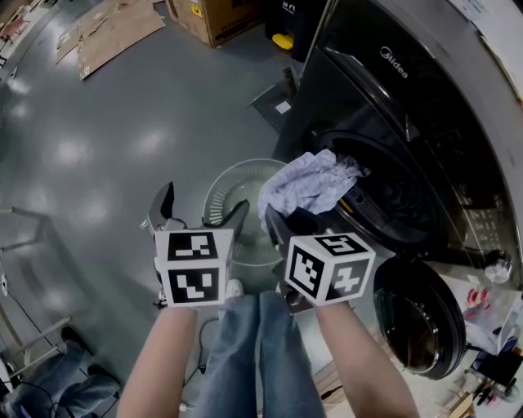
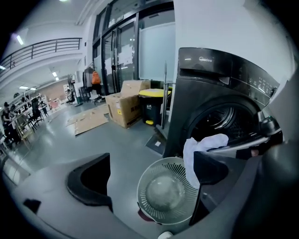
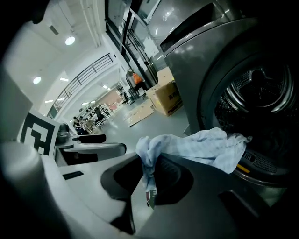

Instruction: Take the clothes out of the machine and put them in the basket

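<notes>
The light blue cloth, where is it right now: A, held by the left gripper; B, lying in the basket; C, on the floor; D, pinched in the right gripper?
D: the right gripper is shut on the cloth, in front of the machine opening.

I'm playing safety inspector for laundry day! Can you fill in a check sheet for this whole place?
Surface: shiny grey floor.
Job's things: dark washing machine with its door open; pale cloth hanging in front of the drum opening; round basket on the floor beside the machine, nothing seen inside.
Clutter: cardboard box and flattened cardboard farther off on the floor.
Grippers: left gripper open and empty, over the basket; right gripper shut on the cloth.
Cables: thin dark cables on the floor by the person's legs.
Surroundings: tall glass doors, a railing higher up.
</notes>
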Motion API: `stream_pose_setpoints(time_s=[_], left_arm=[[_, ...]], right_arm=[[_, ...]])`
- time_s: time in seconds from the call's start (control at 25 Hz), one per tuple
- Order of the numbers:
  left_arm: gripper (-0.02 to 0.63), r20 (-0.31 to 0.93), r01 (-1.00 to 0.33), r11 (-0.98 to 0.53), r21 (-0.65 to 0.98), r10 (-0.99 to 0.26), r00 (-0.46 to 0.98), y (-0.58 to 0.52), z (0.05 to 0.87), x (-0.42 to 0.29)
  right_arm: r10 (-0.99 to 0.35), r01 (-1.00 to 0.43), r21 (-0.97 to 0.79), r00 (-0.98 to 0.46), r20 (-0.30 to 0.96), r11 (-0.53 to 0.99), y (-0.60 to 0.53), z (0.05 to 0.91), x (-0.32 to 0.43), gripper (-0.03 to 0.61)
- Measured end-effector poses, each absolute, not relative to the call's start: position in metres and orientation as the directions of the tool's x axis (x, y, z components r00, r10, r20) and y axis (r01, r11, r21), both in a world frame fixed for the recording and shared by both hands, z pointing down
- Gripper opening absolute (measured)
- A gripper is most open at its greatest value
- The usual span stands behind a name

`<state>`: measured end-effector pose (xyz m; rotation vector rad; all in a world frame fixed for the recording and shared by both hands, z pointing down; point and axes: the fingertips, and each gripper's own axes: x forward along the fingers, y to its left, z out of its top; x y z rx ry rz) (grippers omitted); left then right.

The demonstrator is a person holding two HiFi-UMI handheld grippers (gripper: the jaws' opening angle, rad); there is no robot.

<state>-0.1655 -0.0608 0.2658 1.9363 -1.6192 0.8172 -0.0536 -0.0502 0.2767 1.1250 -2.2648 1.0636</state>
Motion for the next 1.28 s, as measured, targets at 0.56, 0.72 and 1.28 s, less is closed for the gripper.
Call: stream_pose_setpoints(time_s=[0.56,0.72,1.28], left_arm=[[0.560,0.749,-0.984,-0.177,-0.004,-0.653,0.115,-0.051,0.313,-0.183],[0.560,0.764,-0.983,-0.184,0.003,-0.633,0.121,-0.050,0.328,-0.172],[0.560,0.797,-0.976,-0.217,0.023,-0.585,0.149,-0.071,0.368,-0.115]], right_arm=[[-0.385,-0.861,-0.410,-0.503,0.774,0.301,-0.033,0.385,-0.049,0.365],[-0.371,-0.869,-0.397,-0.487,0.791,0.294,-0.032,0.400,-0.032,0.365],[-0.386,-0.918,-0.255,-0.364,0.848,0.304,-0.074,0.444,0.051,0.364]])
